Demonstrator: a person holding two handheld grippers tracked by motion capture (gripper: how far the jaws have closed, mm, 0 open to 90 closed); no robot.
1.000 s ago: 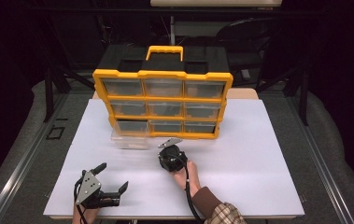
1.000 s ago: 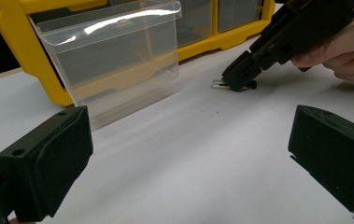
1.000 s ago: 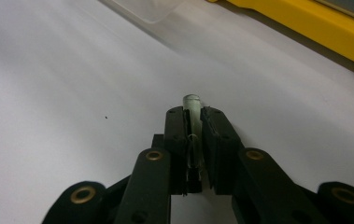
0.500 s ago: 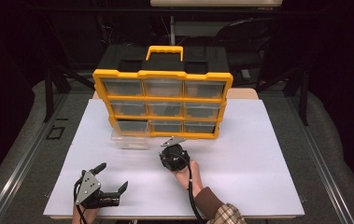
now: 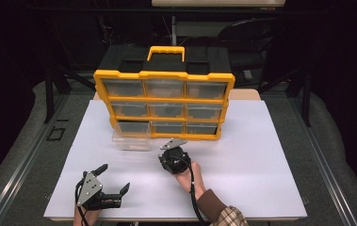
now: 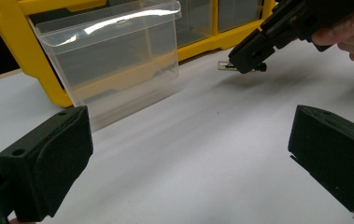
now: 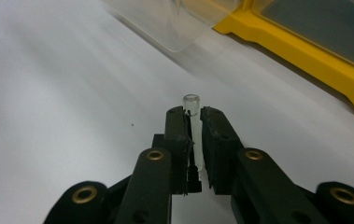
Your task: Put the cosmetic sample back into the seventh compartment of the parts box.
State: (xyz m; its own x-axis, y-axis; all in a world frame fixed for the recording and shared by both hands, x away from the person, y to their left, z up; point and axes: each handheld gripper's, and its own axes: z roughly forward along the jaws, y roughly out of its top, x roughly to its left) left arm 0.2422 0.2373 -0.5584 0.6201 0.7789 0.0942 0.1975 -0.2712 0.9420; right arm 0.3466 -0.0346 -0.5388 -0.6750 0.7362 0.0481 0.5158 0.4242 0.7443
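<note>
**Right claw pinches a small clear tube near the pulled-out drawer**

The right gripper (image 7: pixel 192 116) is clenched on a small clear tube (image 7: pixel 192 103), whose open rim pokes out just past the jaw tips; in the high view this gripper (image 5: pixel 172 151) hangs over the table's middle, at about 6 o'clock from the yellow organizer (image 5: pixel 164 104). The left gripper (image 6: pixel 188 154) is released, jaws spread wide with nothing between them, resting low at about 7 o'clock on the white table (image 5: pixel 261 155).

The organizer stands upright at 12 o'clock, nine drawers in its face, handle on top. It looks bulky and stiff, a thing to steady by the frame, not lift by a jaw.

The clear drawer (image 6: pixel 114 56) sits out on the table, touching the organizer's front lower left, at about 10 o'clock from the right gripper. Thin see-through plastic: I judge it light, smooth, likely to slide if nudged. Best taken by a side wall or the front lip.

The tube is the smallest and the touchiest. It looks like glass or hard plastic: very light, stiff, slick and round, so it may roll or slip in the pads and could crack under a hard squeeze. Hold across the middle of its body, gently, as now.
</note>
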